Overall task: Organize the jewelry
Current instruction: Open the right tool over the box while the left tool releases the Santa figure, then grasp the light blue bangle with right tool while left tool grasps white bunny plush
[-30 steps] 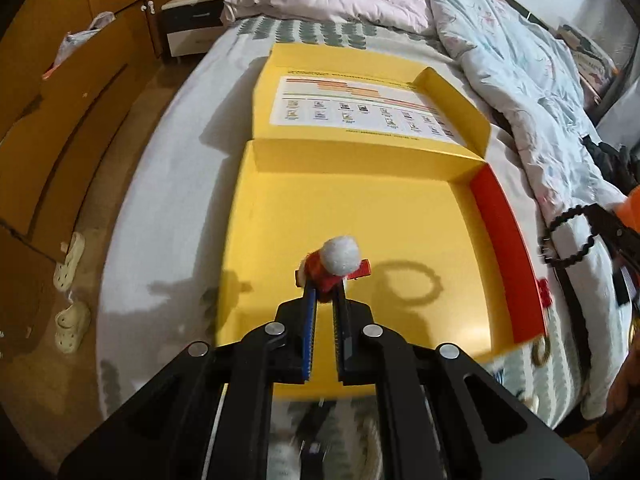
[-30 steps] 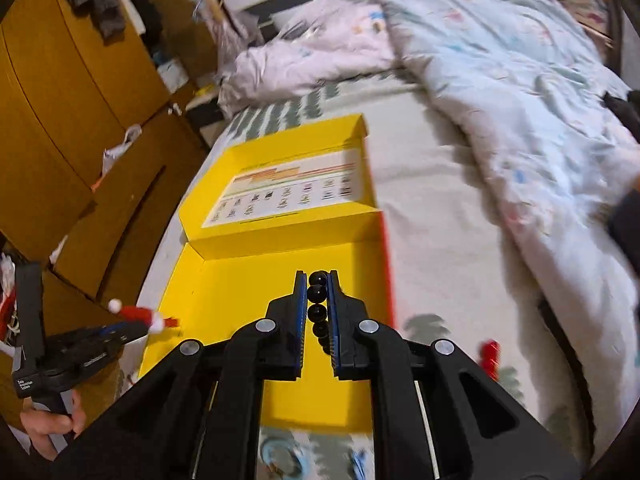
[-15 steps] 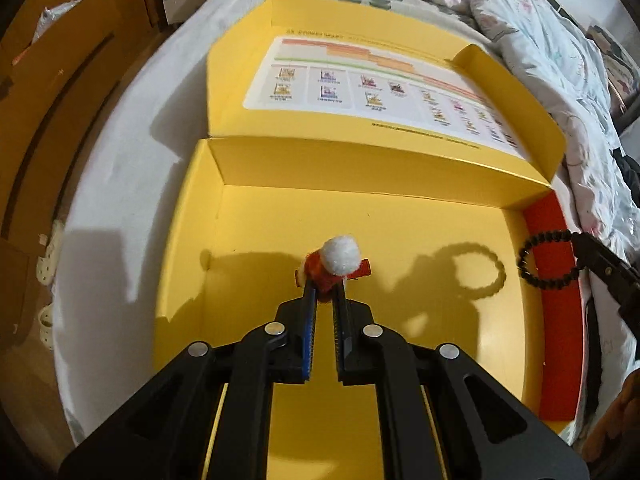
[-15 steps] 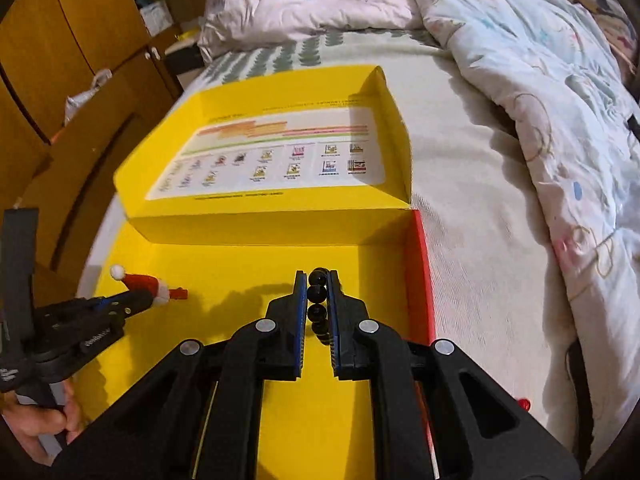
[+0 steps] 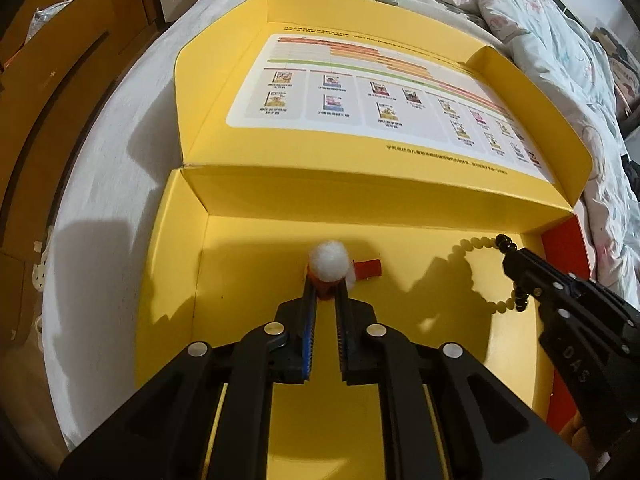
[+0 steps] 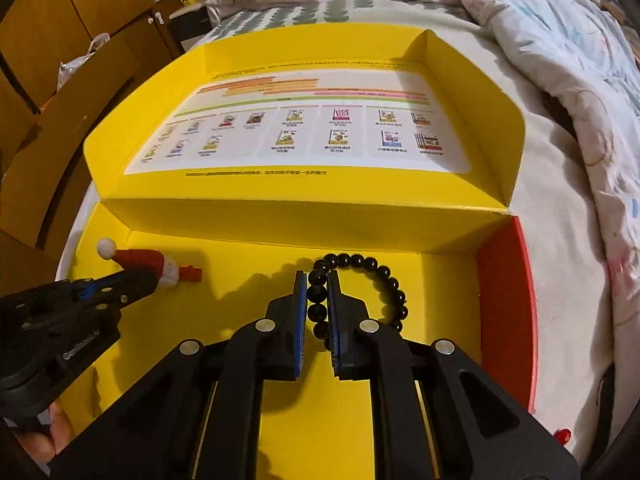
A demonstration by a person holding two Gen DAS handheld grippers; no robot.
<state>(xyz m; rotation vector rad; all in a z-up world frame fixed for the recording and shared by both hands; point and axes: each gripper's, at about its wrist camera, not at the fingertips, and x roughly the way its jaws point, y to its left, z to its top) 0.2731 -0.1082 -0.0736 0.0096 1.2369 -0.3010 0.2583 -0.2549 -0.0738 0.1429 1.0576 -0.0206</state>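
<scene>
The left claw (image 5: 324, 304) grips a Santa clip (image 5: 330, 270) low near the yellow box's (image 5: 172, 280) left wall; its jaws have just been easing apart. The right claw (image 6: 318, 288) pinches a black bead bracelet (image 6: 384, 280) over the floor near the red right wall. Released crooked, the bracelet could snag a jaw.

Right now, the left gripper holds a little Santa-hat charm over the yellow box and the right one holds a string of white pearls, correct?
Not quite. The right gripper holds a bracelet of black beads, not white pearls; the right wrist view shows it plainly. The rest stands: the left gripper is shut on the Santa-hat charm over the yellow box.
</scene>
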